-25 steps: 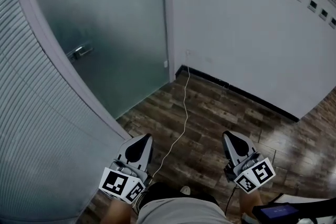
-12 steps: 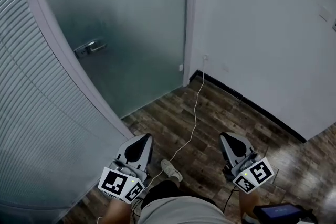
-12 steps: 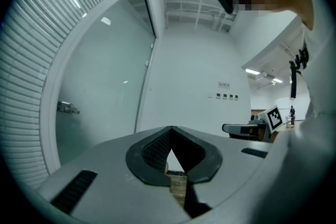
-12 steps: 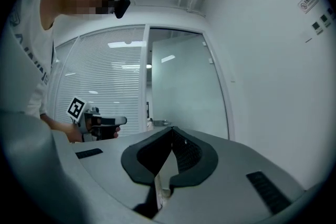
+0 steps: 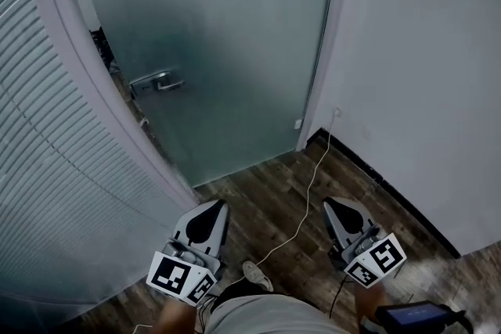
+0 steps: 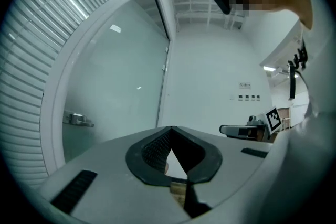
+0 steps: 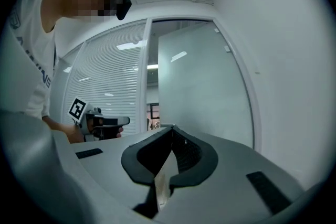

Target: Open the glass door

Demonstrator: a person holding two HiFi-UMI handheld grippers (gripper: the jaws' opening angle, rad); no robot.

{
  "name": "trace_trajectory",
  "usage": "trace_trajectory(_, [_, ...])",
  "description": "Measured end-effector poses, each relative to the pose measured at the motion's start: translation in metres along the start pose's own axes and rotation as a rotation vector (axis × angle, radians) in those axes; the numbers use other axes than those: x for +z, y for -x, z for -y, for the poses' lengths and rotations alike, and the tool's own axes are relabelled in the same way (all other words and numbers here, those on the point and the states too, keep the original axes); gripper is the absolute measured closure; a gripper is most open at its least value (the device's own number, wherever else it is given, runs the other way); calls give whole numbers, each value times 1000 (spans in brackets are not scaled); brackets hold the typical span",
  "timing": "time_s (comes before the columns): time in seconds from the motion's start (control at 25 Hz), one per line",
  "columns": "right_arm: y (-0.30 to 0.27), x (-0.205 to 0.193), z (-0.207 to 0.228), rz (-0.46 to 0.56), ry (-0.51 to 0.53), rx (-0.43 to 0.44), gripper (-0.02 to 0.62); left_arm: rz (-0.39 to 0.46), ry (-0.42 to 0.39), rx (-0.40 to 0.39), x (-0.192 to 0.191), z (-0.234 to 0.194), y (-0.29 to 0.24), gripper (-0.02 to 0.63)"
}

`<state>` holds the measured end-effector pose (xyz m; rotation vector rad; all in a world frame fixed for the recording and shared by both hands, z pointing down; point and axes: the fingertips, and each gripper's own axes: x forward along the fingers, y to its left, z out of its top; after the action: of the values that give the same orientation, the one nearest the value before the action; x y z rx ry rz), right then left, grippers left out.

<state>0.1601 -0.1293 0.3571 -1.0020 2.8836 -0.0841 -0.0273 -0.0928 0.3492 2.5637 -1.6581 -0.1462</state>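
The frosted glass door (image 5: 235,51) stands ahead in its white frame, with a metal lever handle (image 5: 156,80) near its left edge. A dark gap shows along that edge. My left gripper (image 5: 219,203) is low in the head view, well short of the door and below the handle, shut with nothing in it. My right gripper (image 5: 329,202) hangs level beside it, also shut and empty. In the left gripper view the door (image 6: 115,92) and handle (image 6: 76,119) lie to the left of the gripper (image 6: 170,128). The right gripper (image 7: 172,127) faces the door (image 7: 199,86).
A curved wall of slatted blinds (image 5: 47,168) runs along the left. A white wall (image 5: 423,90) with black skirting (image 5: 376,176) closes the right. A white cable (image 5: 309,192) trails over the wooden floor (image 5: 266,207). My shoe (image 5: 257,274) shows between the grippers.
The door and its handle have come nearer and shifted toward the middle of the head view. The gap at the door's left edge has appeared. Both grippers stay shut, side by side.
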Motion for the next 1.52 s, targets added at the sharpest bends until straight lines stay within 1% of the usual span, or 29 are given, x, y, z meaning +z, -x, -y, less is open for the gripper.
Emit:
trace_trajectory(0.12, [-49,0,10,7,2,67,595,22,-10,61,7,-36,-14,612])
trace_trajectory(0.24, [-88,-5,11,11,-12,150,594,44,-16,135,9,-62,-15,612])
trace_trajectory(0.32, [-108,-8,5,6,-17,197,594,54,-10,169,11,-75,-11,612])
trace_trajectory(0.44, [-146,0,-12,-6,-6,268,595,64,0,214,22,-100,-3,612])
trace_trajectory(0.64, [-181,-22,-28,-46,-23,373,594,62,25,303,9,-124,11,612])
trace_trajectory(0.8, [-215,-14,-29,-61,-32,455,594,79,25,381,23,-141,9,612])
trace_trajectory(0.88, [-230,-14,-24,-55,-36,493,594,87,14,421,24,-146,5,612])
trace_trajectory(1.04, [-259,-16,1,-42,-41,552,594,91,5,489,21,-155,-20,612])
trace_trajectory(1.2, [-291,-13,23,-52,-41,631,594,96,-15,572,31,-169,-41,612])
trace_trajectory(1.28, [-307,-13,30,-69,-25,670,594,96,-21,608,34,-174,-48,612])
trace_trajectory(1.4, [-329,-21,32,-94,15,699,594,98,-22,623,33,-176,-54,612])
trace_trajectory(1.52, [-355,-29,32,-90,26,666,594,99,-13,622,31,-182,-50,612])
